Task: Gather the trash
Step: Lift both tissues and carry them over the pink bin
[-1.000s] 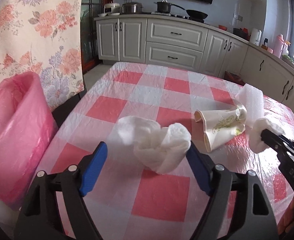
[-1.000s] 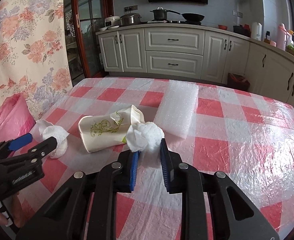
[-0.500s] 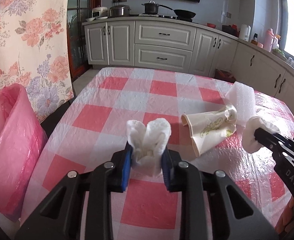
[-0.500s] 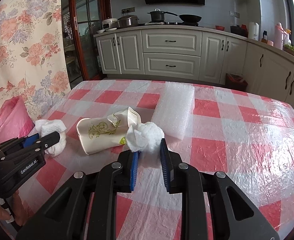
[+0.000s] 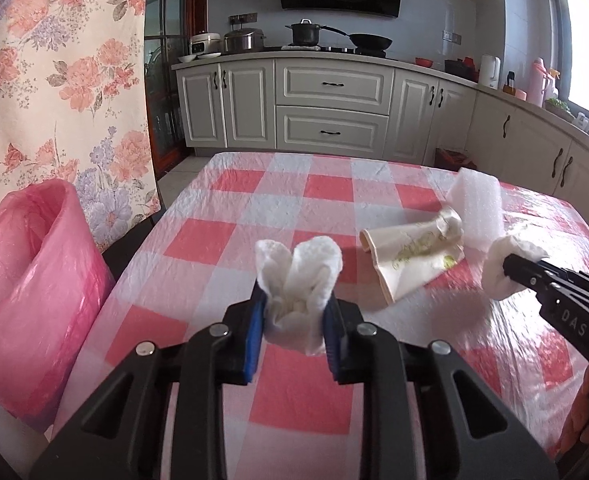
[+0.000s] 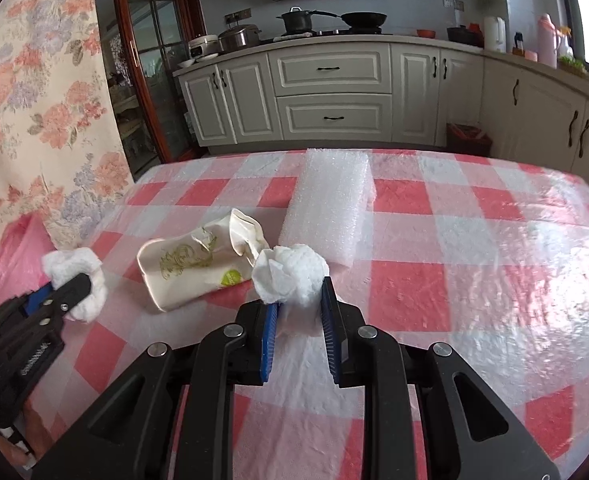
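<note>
We find one crumpled white paper tissue point(image 5: 298, 284) pinched between the blue pads of the left gripper point(image 5: 294, 320), held near the left edge of the red-and-white checked tabletop point(image 5: 234, 236). A second white tissue wad point(image 6: 290, 272) is clamped in the right gripper point(image 6: 298, 320). Just beyond lie a crushed cream paper cup point(image 6: 198, 264) and a white foam sheet point(image 6: 330, 204). Left of the tabletop stands what appears to be a pink-lined bin point(image 5: 26, 272).

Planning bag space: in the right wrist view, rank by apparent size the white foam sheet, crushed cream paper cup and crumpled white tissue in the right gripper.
1. White foam sheet
2. Crushed cream paper cup
3. Crumpled white tissue, smallest even though nearest the camera.
</note>
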Demonstrator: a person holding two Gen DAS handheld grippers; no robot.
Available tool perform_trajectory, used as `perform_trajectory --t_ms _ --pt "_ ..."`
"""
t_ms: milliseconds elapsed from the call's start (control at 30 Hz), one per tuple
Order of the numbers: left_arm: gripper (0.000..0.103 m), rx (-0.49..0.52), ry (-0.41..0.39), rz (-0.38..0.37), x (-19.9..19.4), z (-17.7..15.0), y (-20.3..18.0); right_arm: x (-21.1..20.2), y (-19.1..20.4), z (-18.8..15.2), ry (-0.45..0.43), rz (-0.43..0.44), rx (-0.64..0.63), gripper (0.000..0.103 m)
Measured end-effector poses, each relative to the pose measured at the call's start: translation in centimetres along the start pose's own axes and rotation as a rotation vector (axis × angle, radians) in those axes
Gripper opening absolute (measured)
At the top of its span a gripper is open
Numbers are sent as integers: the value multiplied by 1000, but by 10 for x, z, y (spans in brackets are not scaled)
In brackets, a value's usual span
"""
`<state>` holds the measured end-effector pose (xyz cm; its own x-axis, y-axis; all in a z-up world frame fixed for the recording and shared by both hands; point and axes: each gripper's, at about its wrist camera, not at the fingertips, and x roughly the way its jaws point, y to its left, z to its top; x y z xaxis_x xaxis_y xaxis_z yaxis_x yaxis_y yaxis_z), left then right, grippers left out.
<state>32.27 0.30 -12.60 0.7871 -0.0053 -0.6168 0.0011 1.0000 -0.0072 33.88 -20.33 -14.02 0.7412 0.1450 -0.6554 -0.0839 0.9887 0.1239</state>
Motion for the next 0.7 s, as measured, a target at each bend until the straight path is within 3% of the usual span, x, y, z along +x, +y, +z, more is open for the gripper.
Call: perform_trajectory --t_ms 333,700 --pt "25 15 -47 -59 -62 -38 -1 -72 28 -29 -60 90 -81 23" --pt "26 20 -119 -67 -122 -59 13 -113 52 -62 -81 159 -151 23"
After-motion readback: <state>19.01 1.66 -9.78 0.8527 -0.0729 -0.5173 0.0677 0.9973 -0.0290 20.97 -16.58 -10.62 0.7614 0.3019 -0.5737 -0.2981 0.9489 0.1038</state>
